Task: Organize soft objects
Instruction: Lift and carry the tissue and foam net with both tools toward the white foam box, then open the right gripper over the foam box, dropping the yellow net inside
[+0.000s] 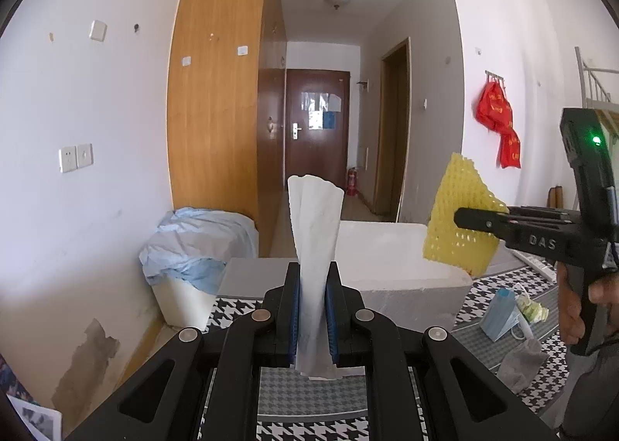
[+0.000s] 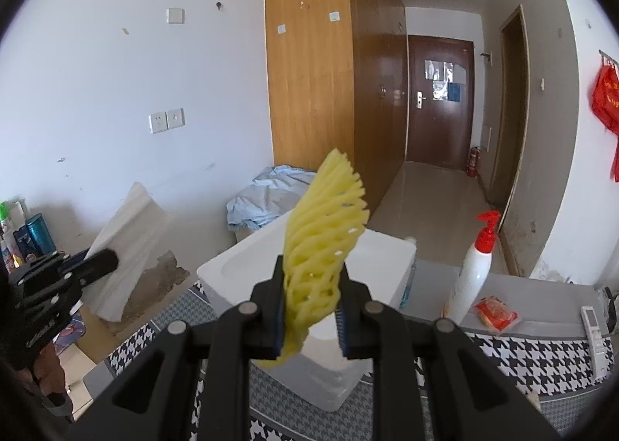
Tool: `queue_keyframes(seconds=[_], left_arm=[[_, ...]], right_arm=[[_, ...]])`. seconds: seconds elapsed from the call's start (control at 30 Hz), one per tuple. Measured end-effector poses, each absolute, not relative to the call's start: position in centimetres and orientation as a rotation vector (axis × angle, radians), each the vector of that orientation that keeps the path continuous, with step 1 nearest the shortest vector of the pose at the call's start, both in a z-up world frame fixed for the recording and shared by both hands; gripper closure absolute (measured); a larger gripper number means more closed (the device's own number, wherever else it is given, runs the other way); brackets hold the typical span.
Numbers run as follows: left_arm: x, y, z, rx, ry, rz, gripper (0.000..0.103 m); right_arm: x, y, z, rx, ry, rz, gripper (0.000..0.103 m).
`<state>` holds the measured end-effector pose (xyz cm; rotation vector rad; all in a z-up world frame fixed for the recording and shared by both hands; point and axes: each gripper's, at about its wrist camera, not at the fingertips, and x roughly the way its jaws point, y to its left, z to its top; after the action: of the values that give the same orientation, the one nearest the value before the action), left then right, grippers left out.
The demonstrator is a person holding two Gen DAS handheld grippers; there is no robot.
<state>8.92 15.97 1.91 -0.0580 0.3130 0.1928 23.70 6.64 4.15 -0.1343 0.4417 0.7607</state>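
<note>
My left gripper (image 1: 312,309) is shut on a folded white tissue (image 1: 315,232) that stands upright between the blue pads. My right gripper (image 2: 309,313) is shut on a yellow foam net sleeve (image 2: 323,243), held up above a white foam box (image 2: 371,259). In the left wrist view the right gripper (image 1: 464,218) holds the yellow net (image 1: 460,224) over the right side of the same white box (image 1: 394,259). A blue face mask (image 1: 499,315) and a grey sock (image 1: 518,363) lie on the houndstooth cloth (image 1: 487,286) at the right.
A white bin with a blue bag (image 1: 193,247) stands left of the box by the wall. A white pump bottle with a red top (image 2: 474,270), a red packet (image 2: 495,313) and a remote (image 2: 594,329) sit right of the box. A wardrobe (image 2: 309,73) stands behind.
</note>
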Motion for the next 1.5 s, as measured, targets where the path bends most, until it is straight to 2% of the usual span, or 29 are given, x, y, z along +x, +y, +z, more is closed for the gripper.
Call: queue_keyframes(seconds=[0.73,0.8,0.87,0.93,1.07,1.5], left_arm=[[8.7,17.1,1.0,-0.078,0.331,0.229,0.09],[8.8,17.1,1.0,-0.08,0.333,0.231,0.09],[8.8,17.2,1.0,-0.082,0.335,0.235,0.09],[8.8,17.2,0.9,-0.082,0.336,0.235,0.09],[9.0,17.3,0.9,-0.082,0.339,0.24,0.09],[9.1,17.3,1.0,-0.086,0.336,0.241,0.09]], right_arm=[[28.0,9.9,2.4,-0.144,0.552,0.741,0.078],[28.2,10.1,2.4,-0.144,0.553,0.745,0.066],[28.3,10.1,2.3,-0.134,0.549,0.742,0.042],[28.2,10.1,2.4,-0.137,0.539,0.739,0.033],[27.9,10.3,2.5,-0.154,0.53,0.731,0.027],[27.6,9.7,2.7,-0.158,0.525,0.729,0.026]])
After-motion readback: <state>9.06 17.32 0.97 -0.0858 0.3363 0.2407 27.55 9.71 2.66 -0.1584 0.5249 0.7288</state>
